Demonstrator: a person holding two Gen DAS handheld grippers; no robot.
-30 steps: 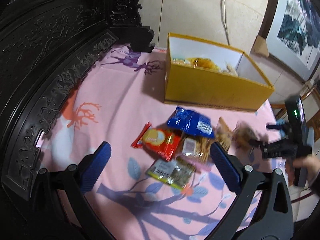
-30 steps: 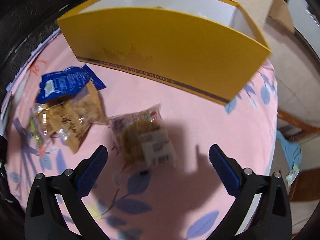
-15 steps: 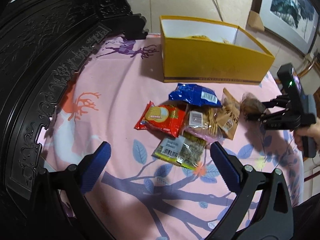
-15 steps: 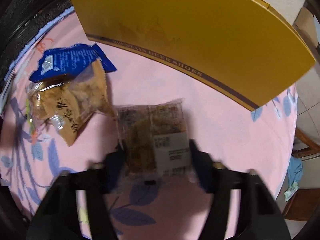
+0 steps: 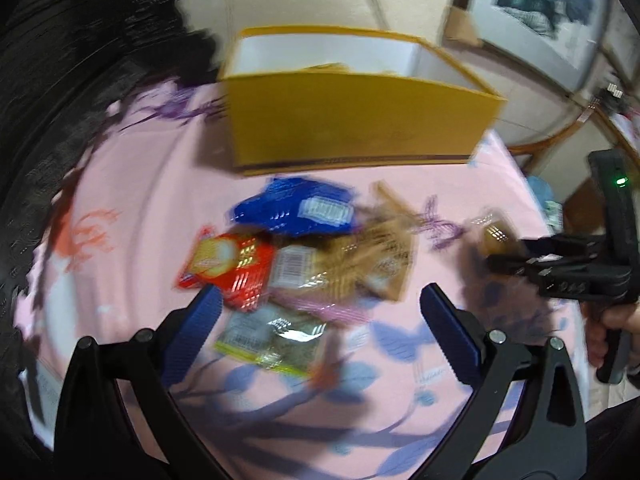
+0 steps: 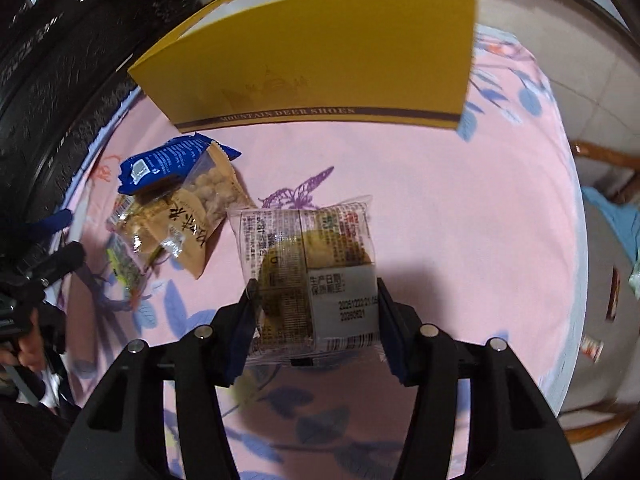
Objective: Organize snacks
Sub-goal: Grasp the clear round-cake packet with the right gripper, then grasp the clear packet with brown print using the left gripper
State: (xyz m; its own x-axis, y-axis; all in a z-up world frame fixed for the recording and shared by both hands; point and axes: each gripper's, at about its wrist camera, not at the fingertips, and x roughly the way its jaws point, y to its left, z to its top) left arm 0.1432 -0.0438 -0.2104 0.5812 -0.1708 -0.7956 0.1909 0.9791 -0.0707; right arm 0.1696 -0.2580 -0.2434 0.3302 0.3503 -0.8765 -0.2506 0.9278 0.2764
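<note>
Right gripper (image 6: 314,304) clamped on a clear-wrapped pastry packet with white date label (image 6: 308,276).

Its jaws have just closed onto the packet, held above the pink leaf-print tablecloth (image 6: 440,200), near the open yellow cardboard shoebox (image 6: 320,68). Left gripper (image 5: 320,320) stands wide and empty over the pile: blue foil packet (image 5: 292,210), red biscuit packet (image 5: 228,268), green-yellow packet (image 5: 272,340).

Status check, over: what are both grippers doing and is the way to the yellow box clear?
Right gripper shut on clear-wrapped pastry packet. Left gripper open, empty. Path to yellow cardboard box clear.
</note>
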